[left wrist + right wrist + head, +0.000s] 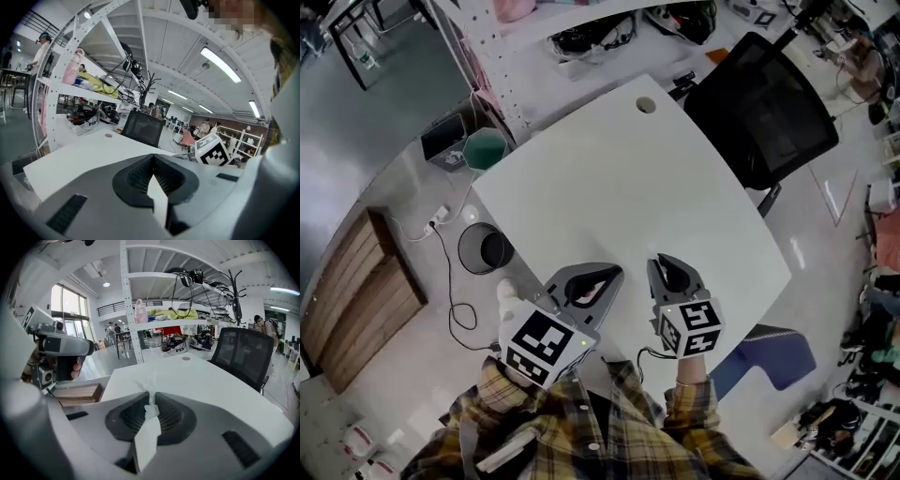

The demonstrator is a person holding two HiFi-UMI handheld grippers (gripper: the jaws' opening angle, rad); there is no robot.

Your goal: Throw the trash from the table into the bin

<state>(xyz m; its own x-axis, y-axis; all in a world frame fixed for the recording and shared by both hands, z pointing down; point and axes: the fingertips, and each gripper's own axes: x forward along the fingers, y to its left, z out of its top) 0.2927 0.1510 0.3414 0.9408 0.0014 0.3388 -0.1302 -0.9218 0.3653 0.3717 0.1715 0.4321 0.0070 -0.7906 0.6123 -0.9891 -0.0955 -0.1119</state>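
the round dark mesh bin [484,249] stands on the floor off the white counter's [609,169] left edge, left of and below both tools. our left tool [612,276], the nearer one, has its jaws together with nothing seen between them; our right tool [667,266], the farther, is clamped on the crumpled white paper tissue [151,408] over the counter's near edge. we judge the tissue must travel leftward past the left tool to reach the bin.
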